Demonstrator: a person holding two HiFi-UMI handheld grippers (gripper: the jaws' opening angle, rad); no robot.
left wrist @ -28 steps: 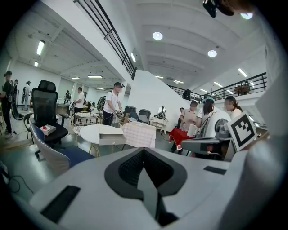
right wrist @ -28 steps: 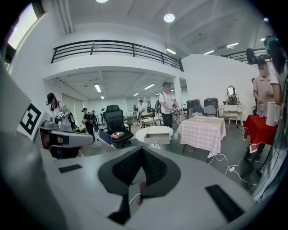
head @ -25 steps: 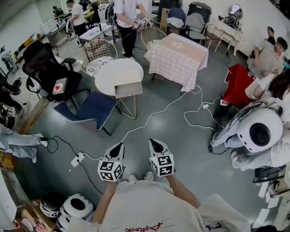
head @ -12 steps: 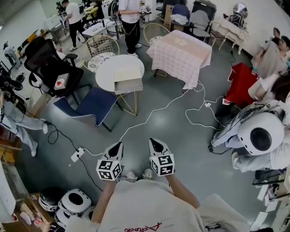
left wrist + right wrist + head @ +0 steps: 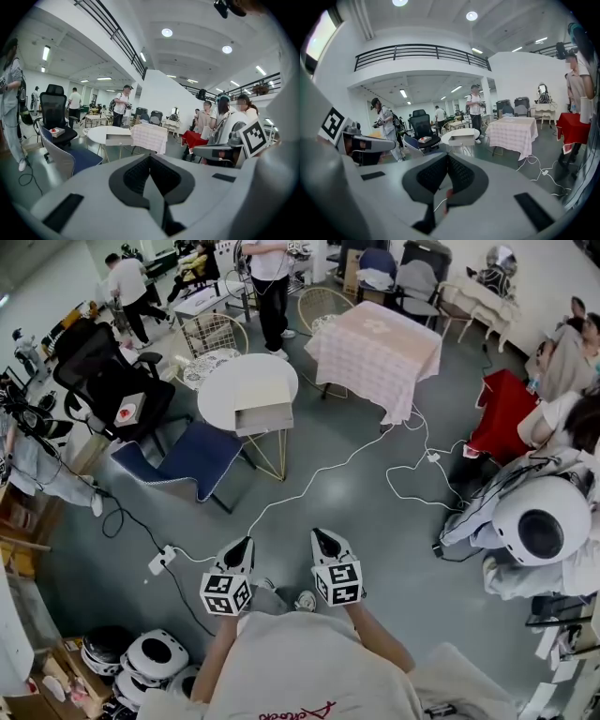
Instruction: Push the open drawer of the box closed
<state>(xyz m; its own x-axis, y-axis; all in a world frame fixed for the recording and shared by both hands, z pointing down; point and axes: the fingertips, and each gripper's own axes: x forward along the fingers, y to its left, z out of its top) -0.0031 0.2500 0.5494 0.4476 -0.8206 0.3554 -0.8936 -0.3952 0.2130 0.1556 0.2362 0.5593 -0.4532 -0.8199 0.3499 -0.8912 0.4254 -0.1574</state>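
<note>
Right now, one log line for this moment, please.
drawer: open | box: on table, far ahead | left hand-held gripper: shut, empty | right hand-held gripper: shut, empty

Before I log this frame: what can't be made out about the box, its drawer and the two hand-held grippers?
1. Drawer contents: head view, too small and far; both gripper views see only its front.
2. Box rear: faces away in every view.
3. Hands holding the left hand-held gripper and right hand-held gripper: head view, hidden behind the marker cubes.

Bright ceiling lights; fisheye edges curve darkly.
</note>
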